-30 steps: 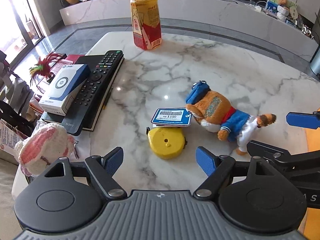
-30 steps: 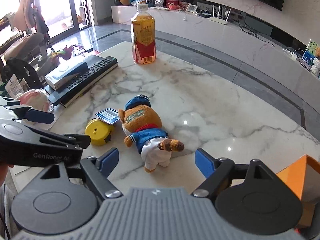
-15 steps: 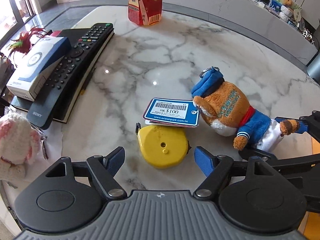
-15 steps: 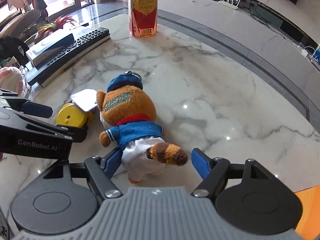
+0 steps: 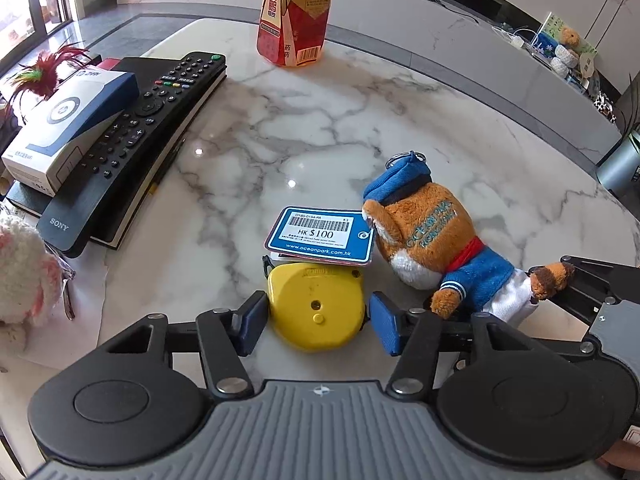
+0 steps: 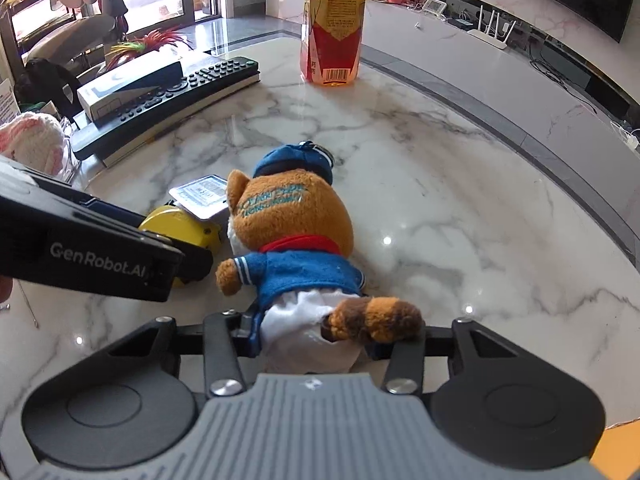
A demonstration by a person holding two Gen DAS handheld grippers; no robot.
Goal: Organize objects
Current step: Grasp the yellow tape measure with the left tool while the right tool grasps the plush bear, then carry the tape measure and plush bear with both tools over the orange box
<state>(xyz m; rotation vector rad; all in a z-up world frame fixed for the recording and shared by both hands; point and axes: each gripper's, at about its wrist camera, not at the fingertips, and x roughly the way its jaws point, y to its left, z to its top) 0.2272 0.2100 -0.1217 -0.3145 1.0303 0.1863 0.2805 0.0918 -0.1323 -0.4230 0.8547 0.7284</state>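
A yellow tape measure (image 5: 316, 312) lies on the marble table (image 5: 320, 128) between the blue pads of my left gripper (image 5: 318, 326), which is shut on it. A plush bear (image 5: 436, 244) in a blue cap and jacket lies face down beside it, its blue price tag (image 5: 320, 236) resting on the tape measure. In the right wrist view my right gripper (image 6: 312, 338) is shut on the bear's (image 6: 296, 232) white trousers and legs. The tape measure (image 6: 180, 224) shows there behind the left gripper's arm.
A drink bottle (image 5: 296, 12) stands at the far side. A black remote (image 5: 132, 148) and a white-blue box (image 5: 68, 120) lie on a dark book at the left. A pink-white knitted toy (image 5: 24, 276) sits at the left edge.
Both grippers moved forward and down and closed: the left onto the tape measure, the right onto the bear's legs. Both were open before.
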